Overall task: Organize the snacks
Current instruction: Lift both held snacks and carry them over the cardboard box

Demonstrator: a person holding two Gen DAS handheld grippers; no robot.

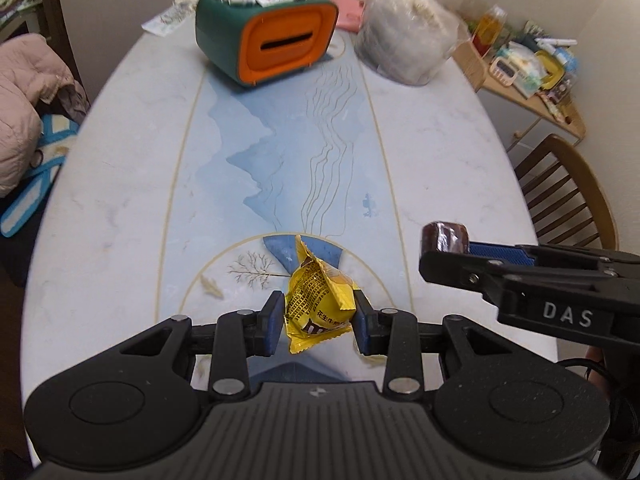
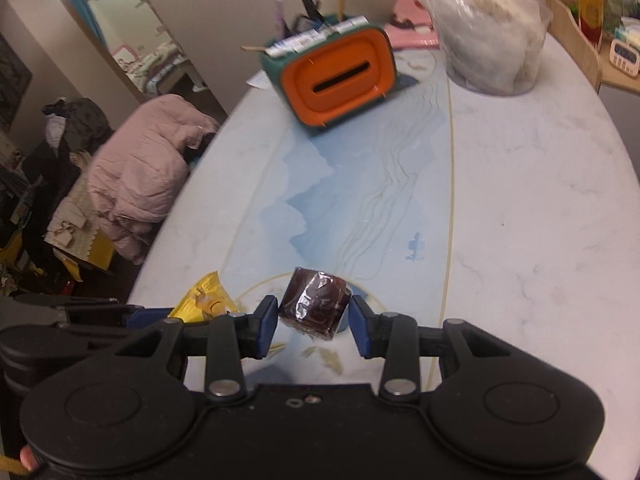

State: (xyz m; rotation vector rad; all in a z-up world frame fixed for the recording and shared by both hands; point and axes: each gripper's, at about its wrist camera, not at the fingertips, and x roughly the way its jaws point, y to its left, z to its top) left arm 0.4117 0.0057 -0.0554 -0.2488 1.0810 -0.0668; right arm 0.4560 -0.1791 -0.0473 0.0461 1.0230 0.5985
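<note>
Two snacks held above the worktop (image 1: 120,200)

Our left gripper (image 1: 318,318) has its jaws clamped on a yellow snack packet (image 1: 316,300); our right gripper (image 2: 314,322) grasps a dark wrapped cake (image 2: 314,304) just beside that packet. Both hang well short of the orange-fronted organizer (image 1: 266,38), with a clear bag (image 1: 404,34) beside it.

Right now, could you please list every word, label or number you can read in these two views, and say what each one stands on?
"DAS": white letters on the side of the right gripper, seen from the left wrist view.
Yellow snack packet in the left gripper: dark Chinese print and part of a brown logo, too small and creased to read.
Tubes on top of the green and orange box: print blurred, unreadable.
Dark wrapped snack: no readable text.
</note>
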